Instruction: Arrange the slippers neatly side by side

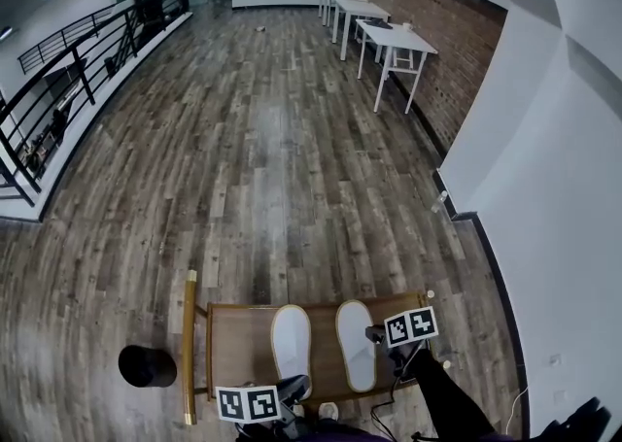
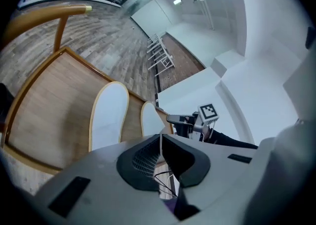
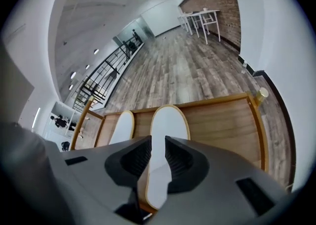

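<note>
Two white slippers with tan edges lie side by side on a low wooden rack (image 1: 238, 345) on the floor: the left slipper (image 1: 291, 338) (image 2: 106, 117) (image 3: 122, 126) and the right slipper (image 1: 356, 343) (image 2: 150, 120) (image 3: 165, 135). My left gripper (image 1: 293, 389) (image 2: 160, 140) hovers at the heel of the left slipper, jaws shut with nothing between them. By the right slipper's right edge my right gripper (image 1: 375, 335) (image 3: 158, 149) is open. The heel of that slipper shows through the gap, and the pads do not press on it.
A black round object (image 1: 147, 365) stands on the plank floor left of the rack. A white wall (image 1: 544, 187) runs close on the right. White tables (image 1: 394, 42) line a brick wall at the far right, and a black railing (image 1: 68, 81) borders the far left.
</note>
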`<action>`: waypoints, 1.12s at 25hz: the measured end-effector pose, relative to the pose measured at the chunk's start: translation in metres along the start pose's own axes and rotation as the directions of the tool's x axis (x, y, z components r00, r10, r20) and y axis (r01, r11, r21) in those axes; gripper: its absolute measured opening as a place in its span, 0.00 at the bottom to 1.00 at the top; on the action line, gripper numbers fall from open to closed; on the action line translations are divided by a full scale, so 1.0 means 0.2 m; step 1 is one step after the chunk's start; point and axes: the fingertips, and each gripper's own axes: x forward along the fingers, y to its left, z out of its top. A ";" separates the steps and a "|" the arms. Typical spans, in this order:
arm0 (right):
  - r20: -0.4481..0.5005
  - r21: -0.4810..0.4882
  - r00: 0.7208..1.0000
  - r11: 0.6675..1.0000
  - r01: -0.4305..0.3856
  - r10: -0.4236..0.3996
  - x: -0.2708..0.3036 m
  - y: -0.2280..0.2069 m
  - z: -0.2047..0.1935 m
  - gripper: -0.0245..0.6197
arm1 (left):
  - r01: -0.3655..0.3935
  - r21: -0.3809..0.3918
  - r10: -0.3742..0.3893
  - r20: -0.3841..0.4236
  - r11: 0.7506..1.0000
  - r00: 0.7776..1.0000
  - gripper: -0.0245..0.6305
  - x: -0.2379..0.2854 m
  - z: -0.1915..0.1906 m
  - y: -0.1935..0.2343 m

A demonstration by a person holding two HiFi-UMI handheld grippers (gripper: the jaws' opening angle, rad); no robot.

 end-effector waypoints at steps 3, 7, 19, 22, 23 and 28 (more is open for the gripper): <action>-0.098 -0.078 0.993 0.995 0.065 -0.073 0.08 -0.06 -0.03 0.14 | -0.023 -0.012 0.023 0.019 1.000 1.000 0.06 -0.06 -0.07 0.01; -0.192 -0.099 0.977 0.992 0.076 -0.094 0.17 -0.09 -0.09 0.14 | -0.050 -0.061 0.054 0.070 0.997 0.996 0.06 -0.13 -0.06 0.07; -0.199 0.107 0.979 0.994 -0.026 0.047 0.24 0.02 -0.13 0.07 | -0.072 -0.116 0.089 0.148 0.991 0.985 0.06 -0.23 -0.04 0.10; -0.190 0.124 0.976 0.989 -0.078 0.101 0.24 0.11 -0.11 0.07 | -0.060 -0.115 0.078 0.159 0.992 0.984 0.06 -0.23 -0.02 0.08; -0.192 0.118 0.975 0.989 -0.092 0.114 0.24 0.14 -0.10 0.07 | -0.058 -0.112 0.075 0.160 0.992 0.984 0.06 -0.23 -0.02 0.08; -0.227 0.081 0.964 0.989 -0.124 0.140 0.29 0.23 -0.11 0.07 | -0.058 -0.112 0.077 0.176 0.992 0.981 0.06 -0.26 0.00 0.07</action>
